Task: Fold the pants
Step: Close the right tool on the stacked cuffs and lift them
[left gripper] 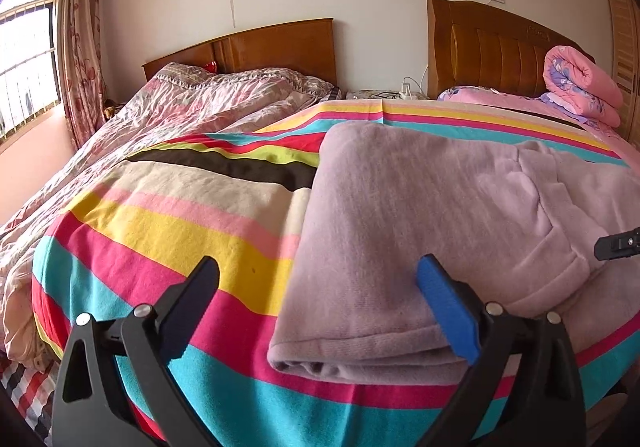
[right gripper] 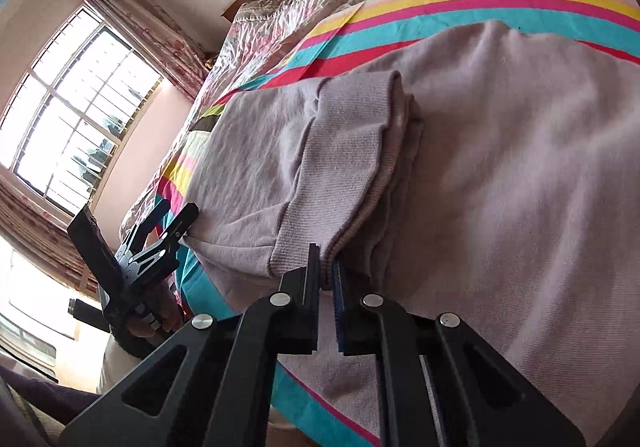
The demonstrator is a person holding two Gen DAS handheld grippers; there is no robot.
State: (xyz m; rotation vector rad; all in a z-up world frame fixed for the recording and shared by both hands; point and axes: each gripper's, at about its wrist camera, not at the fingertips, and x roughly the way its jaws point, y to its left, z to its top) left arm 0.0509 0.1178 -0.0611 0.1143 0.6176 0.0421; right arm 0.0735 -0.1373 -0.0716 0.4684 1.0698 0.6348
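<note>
Striped bedding [left gripper: 192, 207] covers the bed where the mauve pants [left gripper: 420, 215] lie, partly folded, their long axis running crosswise in front of both claws. The ribbed cuffs [right gripper: 352, 167] sit doubled back on top, their near edge touching the tip of the right gripper [right gripper: 326, 271], whose jaws are pressed together; whether a sliver of cuff hem is caught between them I cannot tell. At the other end, the left gripper [left gripper: 320, 287] hangs spread wide, its blue-padded finger [left gripper: 448, 311] over the folded corner, the black one off the cloth over the stripes. Judging by this, the right hand is nearer its hold and the left must first close on its corner. Beyond lie a crumpled quilt [left gripper: 180, 103] and wooden headboards [left gripper: 280, 47].
</note>
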